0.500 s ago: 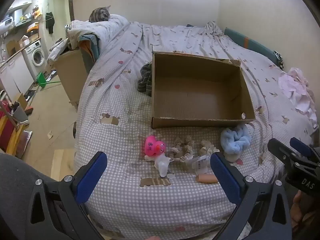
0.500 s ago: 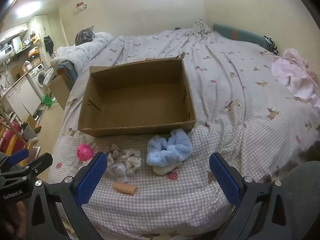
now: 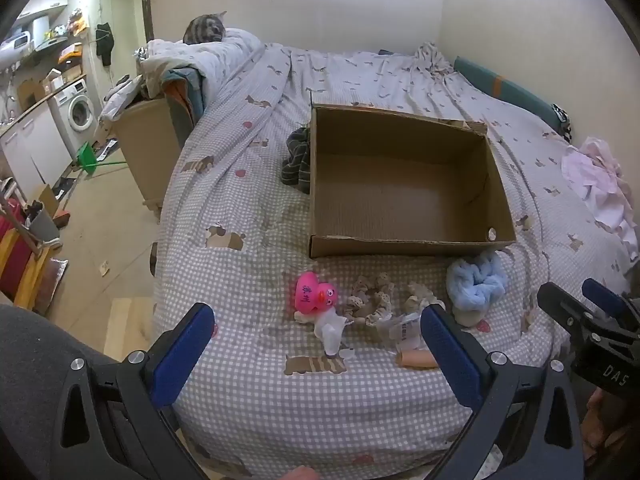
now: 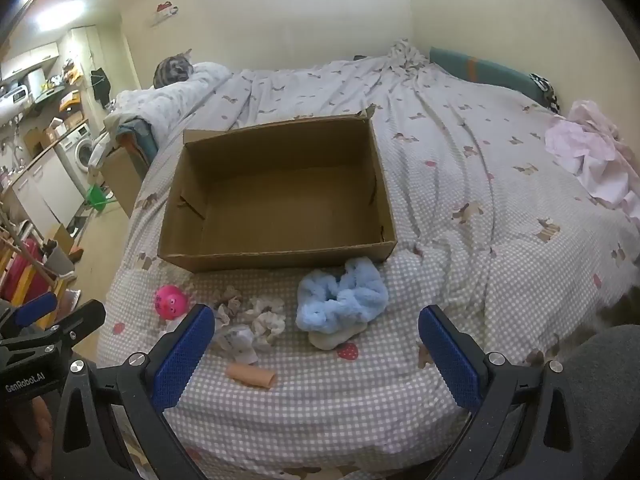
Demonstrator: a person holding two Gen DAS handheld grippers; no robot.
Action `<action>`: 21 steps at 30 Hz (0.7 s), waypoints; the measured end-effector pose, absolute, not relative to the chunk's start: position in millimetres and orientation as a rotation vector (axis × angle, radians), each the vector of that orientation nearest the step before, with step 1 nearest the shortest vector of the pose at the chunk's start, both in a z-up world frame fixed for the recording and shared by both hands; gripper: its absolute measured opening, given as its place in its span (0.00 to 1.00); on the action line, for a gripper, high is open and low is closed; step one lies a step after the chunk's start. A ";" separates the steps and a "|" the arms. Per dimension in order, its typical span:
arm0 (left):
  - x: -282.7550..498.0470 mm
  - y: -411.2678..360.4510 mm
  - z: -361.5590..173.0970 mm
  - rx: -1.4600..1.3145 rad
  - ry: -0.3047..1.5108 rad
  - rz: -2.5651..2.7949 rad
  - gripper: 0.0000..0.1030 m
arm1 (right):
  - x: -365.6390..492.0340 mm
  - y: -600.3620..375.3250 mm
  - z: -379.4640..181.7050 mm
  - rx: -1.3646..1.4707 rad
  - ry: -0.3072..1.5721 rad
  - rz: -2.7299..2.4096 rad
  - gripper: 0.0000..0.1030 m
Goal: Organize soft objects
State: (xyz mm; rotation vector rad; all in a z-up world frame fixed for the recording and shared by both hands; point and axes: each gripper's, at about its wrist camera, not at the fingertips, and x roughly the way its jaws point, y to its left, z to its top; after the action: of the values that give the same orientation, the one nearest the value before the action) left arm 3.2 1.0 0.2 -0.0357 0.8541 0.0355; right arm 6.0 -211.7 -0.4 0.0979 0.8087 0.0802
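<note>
An empty cardboard box (image 3: 404, 240) (image 4: 280, 256) lies open on the bed. In front of it sit a pink duck toy (image 3: 314, 294) (image 4: 171, 303), beige and white scrunchies (image 3: 370, 300) (image 4: 264, 318), a fluffy blue scrunchie (image 3: 476, 280) (image 4: 340, 296) and a small tan tube (image 3: 416, 359) (image 4: 251, 376). My left gripper (image 3: 316, 344) hovers open above the bed's near edge, short of the duck. My right gripper (image 4: 316, 344) hovers open in front of the blue scrunchie. Nothing is between either pair of fingers.
A dark striped cloth (image 3: 298, 160) lies left of the box. Pink clothes (image 4: 592, 160) are heaped at the right of the bed. A cat (image 3: 204, 30) rests on the bedding at the far left. Beyond the bed's left edge are floor, a washing machine (image 3: 78, 110) and clutter.
</note>
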 end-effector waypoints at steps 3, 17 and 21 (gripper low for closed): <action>2.9 1.8 -0.3 -0.039 0.854 0.028 1.00 | 5.8 -209.7 -0.4 0.098 0.810 0.078 1.00; 2.2 1.4 1.5 -0.040 0.850 0.028 1.00 | 5.4 -208.8 1.1 0.093 0.798 0.081 1.00; 2.0 1.4 1.4 -0.040 0.850 0.027 1.00 | 5.6 -208.7 1.3 0.094 0.799 0.081 1.00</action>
State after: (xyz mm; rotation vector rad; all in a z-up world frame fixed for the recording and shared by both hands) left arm 2.0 1.4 1.4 -0.0402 0.8503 0.0273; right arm 5.6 -208.7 1.3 0.0935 0.7994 0.0811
